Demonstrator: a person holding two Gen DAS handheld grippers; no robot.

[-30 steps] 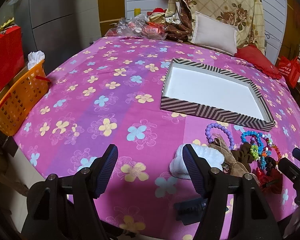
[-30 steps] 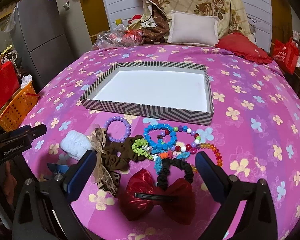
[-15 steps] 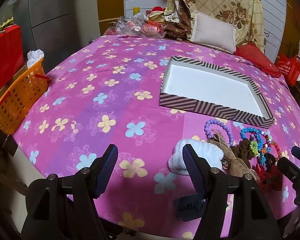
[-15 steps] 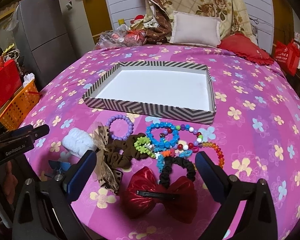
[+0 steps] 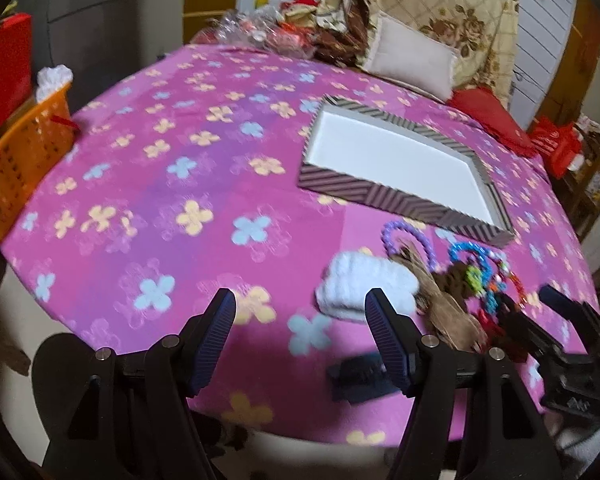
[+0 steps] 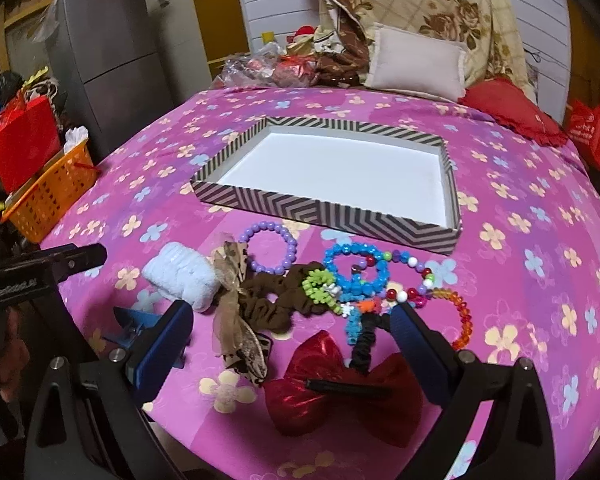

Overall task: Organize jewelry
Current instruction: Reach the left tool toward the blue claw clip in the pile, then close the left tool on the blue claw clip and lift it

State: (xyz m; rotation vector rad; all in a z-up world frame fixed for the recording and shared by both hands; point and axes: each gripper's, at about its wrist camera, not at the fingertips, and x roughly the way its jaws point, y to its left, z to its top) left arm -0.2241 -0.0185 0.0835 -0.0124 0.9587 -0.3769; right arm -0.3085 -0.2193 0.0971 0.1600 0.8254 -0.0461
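Lying between the right fingers: red bow

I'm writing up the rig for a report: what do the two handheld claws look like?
Both match. The left claw and right claw each have a black plastic frame with silver screws and two dark blue ribbed finger pads. White lettering marks the left claw's body in the right wrist view.

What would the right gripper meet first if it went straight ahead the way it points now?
Probably the red bow, lying between and just ahead of the open right gripper. Beyond it come the black scrunchie and beaded bracelets. Depth is unclear, so it might pass above.
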